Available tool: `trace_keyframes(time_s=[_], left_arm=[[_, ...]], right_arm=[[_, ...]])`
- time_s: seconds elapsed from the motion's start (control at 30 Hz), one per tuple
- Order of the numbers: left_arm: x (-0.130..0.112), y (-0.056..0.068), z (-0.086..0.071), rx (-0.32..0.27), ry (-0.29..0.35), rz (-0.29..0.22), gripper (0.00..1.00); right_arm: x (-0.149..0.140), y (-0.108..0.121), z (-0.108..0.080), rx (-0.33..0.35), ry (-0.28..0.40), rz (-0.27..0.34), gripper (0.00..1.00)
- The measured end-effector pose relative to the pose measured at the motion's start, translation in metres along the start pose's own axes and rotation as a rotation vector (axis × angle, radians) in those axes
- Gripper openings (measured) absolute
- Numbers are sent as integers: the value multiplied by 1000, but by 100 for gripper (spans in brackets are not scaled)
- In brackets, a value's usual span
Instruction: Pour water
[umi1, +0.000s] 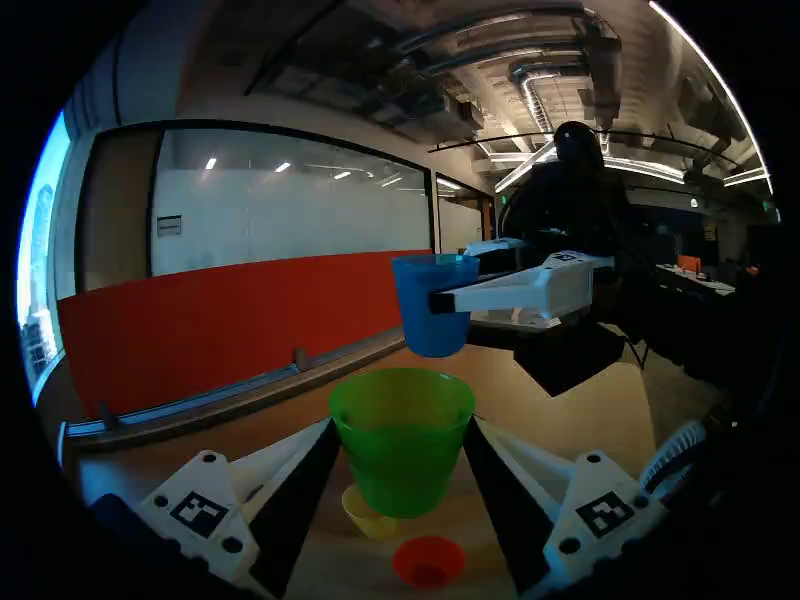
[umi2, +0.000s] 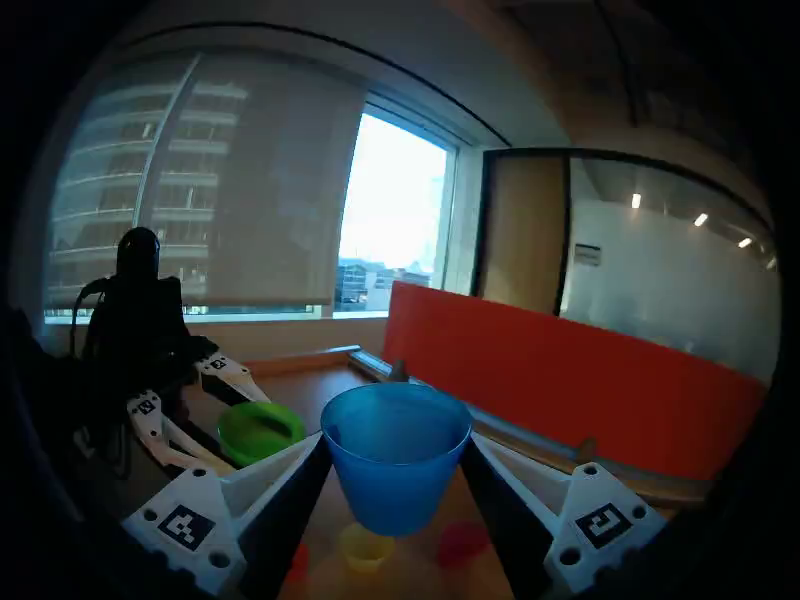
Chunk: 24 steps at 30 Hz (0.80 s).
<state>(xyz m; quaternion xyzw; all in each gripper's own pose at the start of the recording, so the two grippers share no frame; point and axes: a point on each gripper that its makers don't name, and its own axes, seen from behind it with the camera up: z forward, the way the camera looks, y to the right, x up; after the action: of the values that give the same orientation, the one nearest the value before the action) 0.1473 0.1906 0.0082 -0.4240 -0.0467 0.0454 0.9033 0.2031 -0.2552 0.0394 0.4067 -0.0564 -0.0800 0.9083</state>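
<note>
My left tool (umi1: 402, 450) grips the green cup (umi1: 402, 415), low centre of its view; my right tool (umi2: 396, 470) grips the blue cup (umi2: 396, 430), which sits upper centre there, apart from the green rim. Tilting before the rims line up would likely spill water onto the counter (umi1: 600, 420).

Green cup (umi1: 402, 440) and blue cup (umi2: 395, 455) look smooth translucent plastic; table (umi1: 545, 392) matt wood.

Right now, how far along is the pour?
Done: both cups are gripped, the green cup in the left gripper and the blue cup in the right gripper. In hand: both held upright, blue higher and just beyond green. Left: the pour itself; neither cup is tipped yet.
</note>
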Motion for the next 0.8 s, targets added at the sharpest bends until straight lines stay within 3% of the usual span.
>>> trace_keyframes(time_s=[0.2,0.8], left_arm=[[-3,-6,-1,8,-11,-2,84],[-43,-37,-4,55,-123,10,84]], right_arm=[[-10,-2,-3,37,-15,88,89],[-62,5,-10,47,-143,39,89]])
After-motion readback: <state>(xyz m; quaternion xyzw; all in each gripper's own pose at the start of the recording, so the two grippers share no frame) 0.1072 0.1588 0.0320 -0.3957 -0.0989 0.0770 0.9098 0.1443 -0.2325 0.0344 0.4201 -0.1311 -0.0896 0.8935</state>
